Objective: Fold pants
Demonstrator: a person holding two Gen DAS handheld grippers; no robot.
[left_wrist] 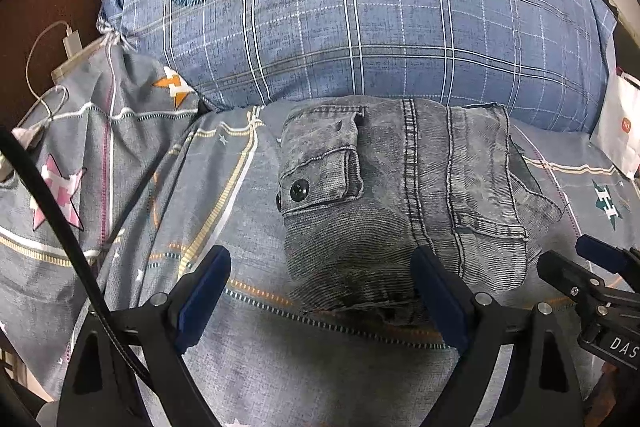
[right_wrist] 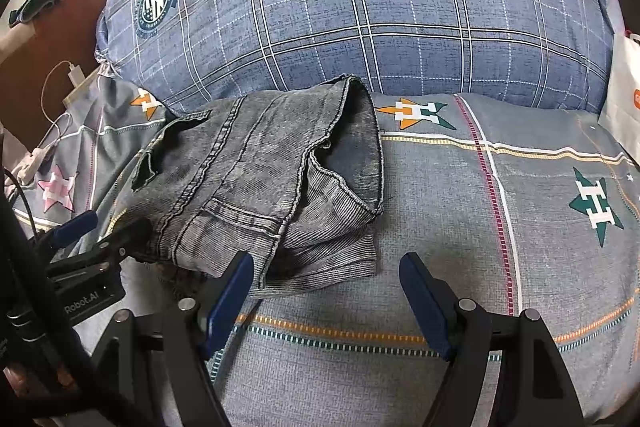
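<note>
Left wrist view: folded pants [left_wrist: 400, 203] on bed [left_wrist: 320, 367], just below plaid pillow [left_wrist: 360, 19]. Left claw [left_wrist: 320, 299] & right claw [right_wrist: 326, 297] both wide apart, nothing gripped.

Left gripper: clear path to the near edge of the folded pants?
Probably yes. The left gripper is open and empty, and the pants lie just ahead on the bedsheet with nothing between.
</note>
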